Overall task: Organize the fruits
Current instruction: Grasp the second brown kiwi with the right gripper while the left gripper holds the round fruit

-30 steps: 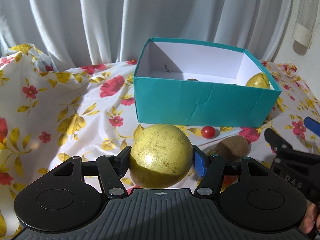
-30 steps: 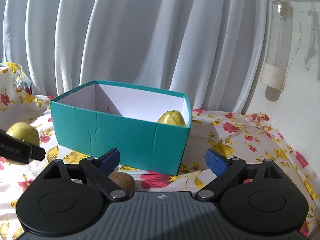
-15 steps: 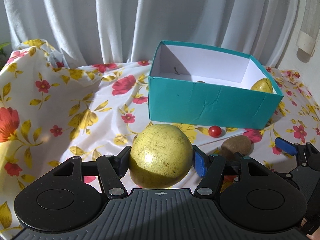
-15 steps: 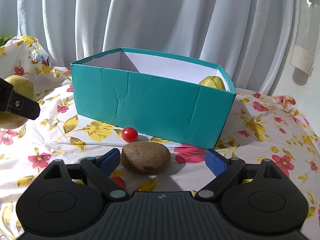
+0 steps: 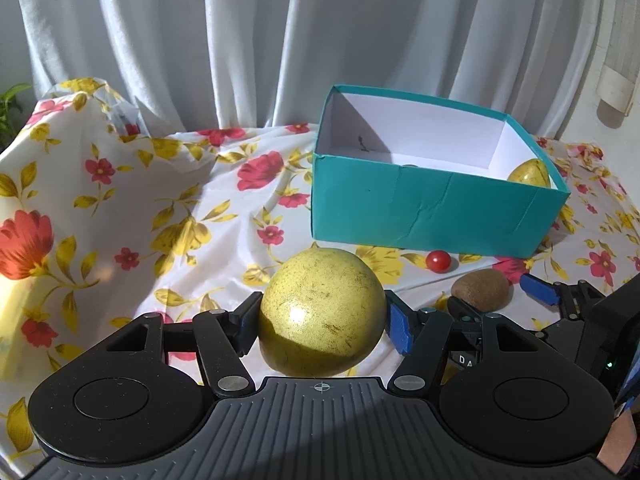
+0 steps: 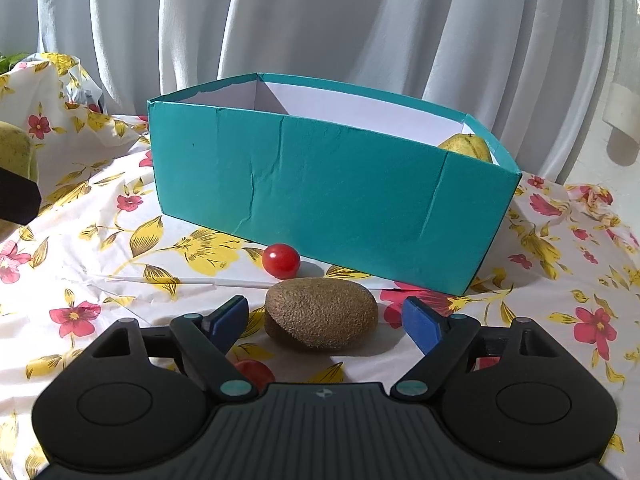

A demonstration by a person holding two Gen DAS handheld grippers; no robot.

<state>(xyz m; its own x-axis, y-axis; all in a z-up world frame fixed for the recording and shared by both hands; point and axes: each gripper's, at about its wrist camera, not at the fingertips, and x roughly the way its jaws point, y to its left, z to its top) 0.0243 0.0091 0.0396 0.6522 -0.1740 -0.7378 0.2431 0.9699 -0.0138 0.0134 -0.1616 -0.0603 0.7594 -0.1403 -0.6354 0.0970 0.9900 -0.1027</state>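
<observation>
Floral cloth (image 6: 120,264) surface w/ teal box (image 6: 328,196), cherry tomato (image 6: 281,261), kiwi (image 6: 320,312).

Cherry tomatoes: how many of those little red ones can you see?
2. One cherry tomato lies on the floral cloth before the teal box; a second red one peeks out behind the right claw, mostly hidden. The box may hide more.

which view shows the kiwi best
The right wrist view: the kiwi lies whole and close, on the cloth between the open right gripper's fingers. The left wrist view shows it small, off to the right, its lower edge partly hidden.
</observation>
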